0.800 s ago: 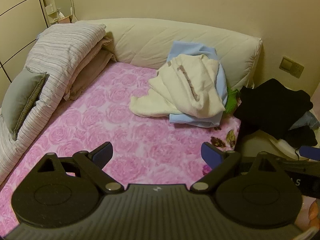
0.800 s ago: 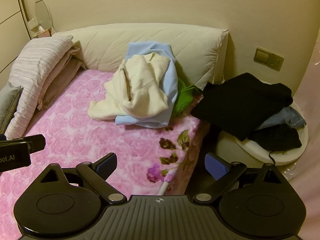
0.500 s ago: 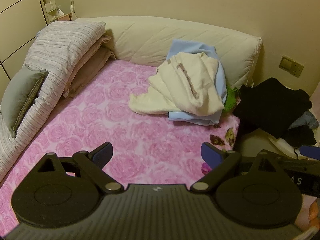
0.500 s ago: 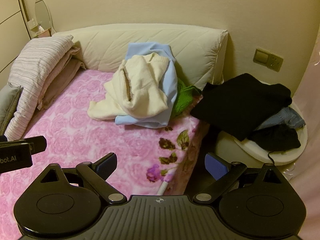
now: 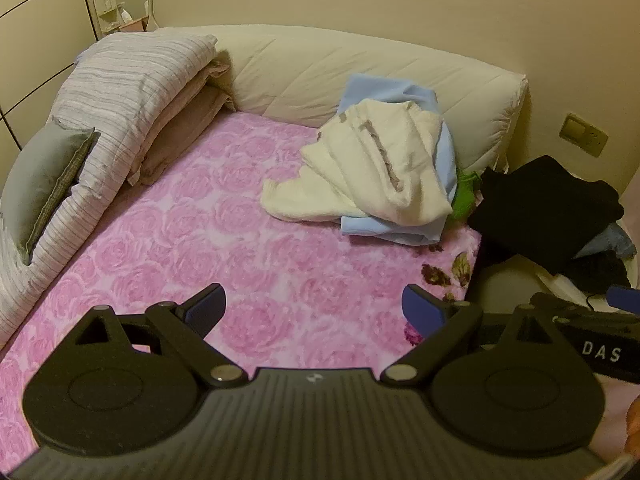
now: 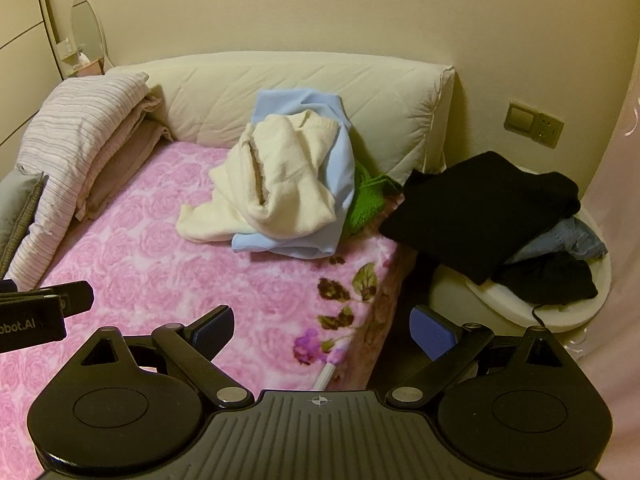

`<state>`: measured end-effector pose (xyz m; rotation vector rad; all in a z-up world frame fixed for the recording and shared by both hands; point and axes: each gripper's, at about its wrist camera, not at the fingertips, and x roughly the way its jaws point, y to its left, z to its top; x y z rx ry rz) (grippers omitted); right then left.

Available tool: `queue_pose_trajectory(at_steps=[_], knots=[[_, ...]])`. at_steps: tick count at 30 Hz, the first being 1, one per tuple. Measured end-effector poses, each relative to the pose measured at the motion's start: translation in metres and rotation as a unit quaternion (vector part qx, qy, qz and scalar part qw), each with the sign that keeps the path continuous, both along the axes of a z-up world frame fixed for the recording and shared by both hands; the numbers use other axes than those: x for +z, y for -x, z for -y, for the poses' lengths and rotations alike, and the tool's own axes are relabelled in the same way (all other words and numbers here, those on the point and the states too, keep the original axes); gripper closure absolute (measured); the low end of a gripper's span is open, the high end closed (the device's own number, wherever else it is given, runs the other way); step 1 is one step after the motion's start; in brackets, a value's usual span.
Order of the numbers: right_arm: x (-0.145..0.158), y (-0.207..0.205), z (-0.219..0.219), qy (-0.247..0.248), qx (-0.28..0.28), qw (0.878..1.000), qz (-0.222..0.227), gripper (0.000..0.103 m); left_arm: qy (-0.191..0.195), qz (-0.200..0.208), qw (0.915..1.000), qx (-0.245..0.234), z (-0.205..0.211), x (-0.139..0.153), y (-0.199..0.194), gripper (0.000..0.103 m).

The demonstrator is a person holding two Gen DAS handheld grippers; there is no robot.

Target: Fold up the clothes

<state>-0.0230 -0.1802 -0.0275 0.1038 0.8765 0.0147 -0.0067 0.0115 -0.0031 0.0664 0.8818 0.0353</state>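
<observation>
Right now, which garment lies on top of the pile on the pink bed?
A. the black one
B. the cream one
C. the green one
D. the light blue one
B: the cream garment drapes over the light blue one; the green one only peeks out behind.

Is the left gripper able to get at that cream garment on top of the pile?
Probably yes. The left gripper is open and empty, and only bare pink blanket lies between it and the cream garment, which sits uppermost on the blue cloth.
</observation>
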Motion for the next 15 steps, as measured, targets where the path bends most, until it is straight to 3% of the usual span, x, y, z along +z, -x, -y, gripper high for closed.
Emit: queue_pose_trajectory(at_steps=[15], knots=[[0.002, 0.002, -0.010, 0.009, -0.004, 1.000, 0.000, 0.006, 0.010, 0.002, 0.9999, -0.003, -0.020, -0.002, 0.004, 0.010]])
